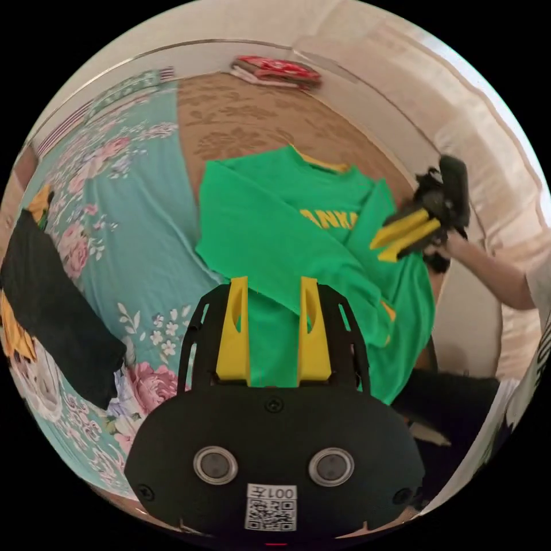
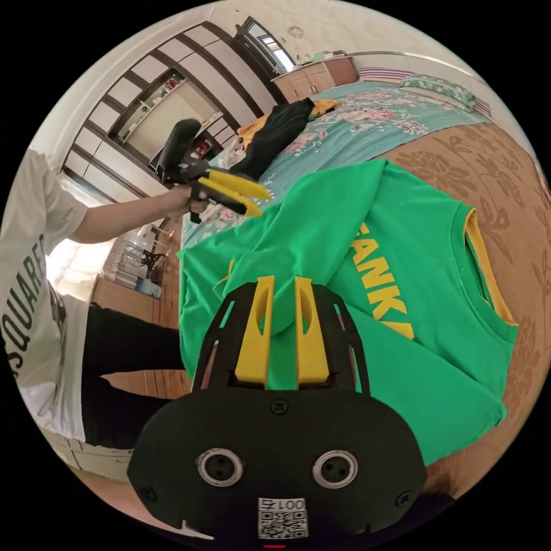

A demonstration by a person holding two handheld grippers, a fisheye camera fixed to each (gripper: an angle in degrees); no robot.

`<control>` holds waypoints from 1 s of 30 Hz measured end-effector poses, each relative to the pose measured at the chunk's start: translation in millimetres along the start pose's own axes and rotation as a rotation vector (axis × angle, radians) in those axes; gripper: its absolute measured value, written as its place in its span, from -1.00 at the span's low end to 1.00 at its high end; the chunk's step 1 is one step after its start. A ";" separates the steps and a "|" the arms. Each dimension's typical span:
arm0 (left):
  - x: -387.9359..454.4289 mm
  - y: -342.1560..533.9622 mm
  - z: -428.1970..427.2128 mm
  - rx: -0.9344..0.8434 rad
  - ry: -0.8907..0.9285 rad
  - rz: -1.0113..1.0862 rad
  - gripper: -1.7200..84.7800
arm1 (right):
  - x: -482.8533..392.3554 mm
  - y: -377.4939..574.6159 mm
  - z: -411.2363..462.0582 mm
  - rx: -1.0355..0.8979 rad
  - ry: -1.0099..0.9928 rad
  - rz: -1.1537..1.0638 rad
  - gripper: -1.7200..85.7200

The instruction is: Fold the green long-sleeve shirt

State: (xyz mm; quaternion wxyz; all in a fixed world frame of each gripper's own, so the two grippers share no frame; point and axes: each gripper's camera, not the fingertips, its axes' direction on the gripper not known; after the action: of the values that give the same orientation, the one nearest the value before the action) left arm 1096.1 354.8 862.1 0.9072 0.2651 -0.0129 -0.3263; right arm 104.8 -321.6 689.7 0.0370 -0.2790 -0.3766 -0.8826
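My green shirt (image 1: 287,229) lies chest-up on the bed (image 1: 143,229), both sleeves crossed inward to narrow it; left tongs (image 1: 274,287) and right tongs (image 2: 281,287) hover spread, empty, near the hem

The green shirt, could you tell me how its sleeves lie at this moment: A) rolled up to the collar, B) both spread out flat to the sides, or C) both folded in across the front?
C: on the green shirt, both sleeves lie folded across the chest, partly covering the yellow lettering.
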 end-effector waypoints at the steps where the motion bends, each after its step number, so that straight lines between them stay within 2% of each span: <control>1: -20.1 -10.5 4.8 0.015 -0.002 -0.066 -0.75 | -1.1 -2.2 5.5 -0.009 0.023 -0.001 -0.92; 7: -93.8 -33.6 43.7 -0.123 0.010 -0.285 -0.86 | -16.4 -7.0 47.3 -0.174 0.174 -0.042 -0.93; 10: -118.1 -24.9 37.8 -0.141 0.047 -0.431 -0.94 | -16.3 -24.9 17.8 -0.101 0.276 -0.036 -0.91; 13: -130.4 -11.7 23.4 -0.047 0.038 -0.477 -0.97 | 5.3 -71.4 -12.8 0.017 0.376 -0.068 -0.86; 15: -139.6 -6.9 15.4 0.025 0.065 -0.488 -0.97 | 42.9 -121.4 -16.8 0.045 0.376 -0.084 -0.81; 17: -159.7 -5.1 14.4 0.096 0.179 -0.520 -0.92 | 80.0 -156.7 -7.0 0.035 0.360 -0.046 -0.80; 21: -197.1 -5.5 24.2 0.131 0.279 -0.627 -0.89 | 155.6 -208.3 21.7 -0.009 0.164 0.148 -0.83; 26: -239.1 6.7 30.1 0.188 0.317 -0.784 -0.97 | 185.4 -224.8 42.6 -0.042 0.148 0.236 -0.91; 30: -256.9 31.3 17.4 0.282 0.334 -0.869 -0.98 | 193.3 -218.5 31.6 -0.028 0.198 0.174 -0.94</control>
State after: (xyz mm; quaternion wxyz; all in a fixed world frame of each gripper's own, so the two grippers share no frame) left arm 908.9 520.7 930.7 0.6320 0.4153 0.2006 -0.6228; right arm -103.4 -116.0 667.2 0.1464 -0.2228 -0.3329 -0.9045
